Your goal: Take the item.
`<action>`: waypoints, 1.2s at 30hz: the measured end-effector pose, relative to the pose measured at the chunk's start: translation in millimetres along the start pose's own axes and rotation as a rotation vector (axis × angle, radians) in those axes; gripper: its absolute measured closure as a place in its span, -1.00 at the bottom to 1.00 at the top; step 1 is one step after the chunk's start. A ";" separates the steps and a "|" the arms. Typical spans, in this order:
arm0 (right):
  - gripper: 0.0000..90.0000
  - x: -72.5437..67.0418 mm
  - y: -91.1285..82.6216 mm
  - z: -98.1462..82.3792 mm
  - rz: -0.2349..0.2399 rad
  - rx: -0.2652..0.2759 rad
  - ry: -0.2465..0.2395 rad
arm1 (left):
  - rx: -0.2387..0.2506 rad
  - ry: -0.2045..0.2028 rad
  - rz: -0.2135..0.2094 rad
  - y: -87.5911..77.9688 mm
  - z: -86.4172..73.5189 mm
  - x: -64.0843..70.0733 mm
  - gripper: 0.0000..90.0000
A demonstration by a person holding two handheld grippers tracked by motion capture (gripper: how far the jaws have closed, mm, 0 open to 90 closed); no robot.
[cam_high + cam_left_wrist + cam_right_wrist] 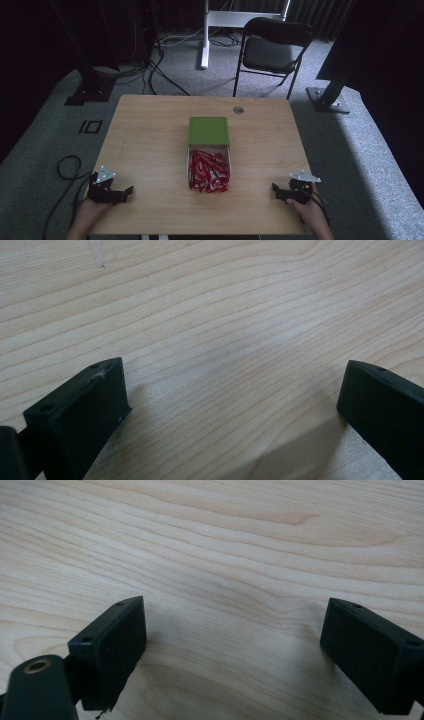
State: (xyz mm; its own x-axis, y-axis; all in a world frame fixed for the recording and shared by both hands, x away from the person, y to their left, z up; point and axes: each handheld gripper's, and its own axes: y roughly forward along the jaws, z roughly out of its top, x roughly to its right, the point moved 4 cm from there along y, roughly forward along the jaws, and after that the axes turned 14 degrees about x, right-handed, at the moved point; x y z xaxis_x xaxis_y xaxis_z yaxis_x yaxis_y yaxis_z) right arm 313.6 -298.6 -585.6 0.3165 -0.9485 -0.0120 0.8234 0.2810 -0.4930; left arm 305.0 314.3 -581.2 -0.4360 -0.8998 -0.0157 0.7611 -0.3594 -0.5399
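Your left gripper [122, 194] rests on the wooden table [150, 145] at about 8 o'clock from the table's middle, near the front edge, with your hand behind it. Its jaws stand wide apart in the left gripper view [235, 405], with bare wood grain between them and nothing held.

Your right gripper [278, 192] sits at about 4 o'clock, also near the front edge, and its tips point inward toward the middle. In the right gripper view [232, 647] its 2 jaws are spread wide as well, gripping nothing, with plain table surface between them.

The things nearest both grippers lie between them, at the centre of the table: a clear tray [230, 159] full of red-and-white sachets [208, 171], heaped and overlapping. Printing shows on the sachets, but it is too small to read, so no brand or label can be told. A green lid [208, 130] lies flat, touching the tray's far end at 12 o'clock from it. Both grippers are well apart from the tray, one on each side.

A small round grey cap [238, 110] is set in the tabletop at about 1 o'clock from the lid, near the far edge. Beyond the table, at 12 o'clock, stands a black folding chair [272, 47] on grey carpet.
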 end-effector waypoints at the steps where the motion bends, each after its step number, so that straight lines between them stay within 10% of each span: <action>1: -0.75 -0.2 0.2 0.1 -0.003 0.000 0.002 | 0.000 0.000 0.000 0.0 0.0 0.0 -0.98; 36: -0.68 -23.1 -8.0 38.6 0.047 0.070 0.005 | 0.000 0.000 0.000 0.0 0.0 0.0 -0.98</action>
State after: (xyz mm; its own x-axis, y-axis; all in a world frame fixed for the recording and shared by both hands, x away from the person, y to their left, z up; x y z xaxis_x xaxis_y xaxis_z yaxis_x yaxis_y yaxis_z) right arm 317.8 -273.3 -547.8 0.3530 -0.9348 -0.0378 0.8387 0.3341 -0.4301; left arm 305.0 314.4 -581.2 -0.4361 -0.8998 -0.0154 0.7609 -0.3596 -0.5401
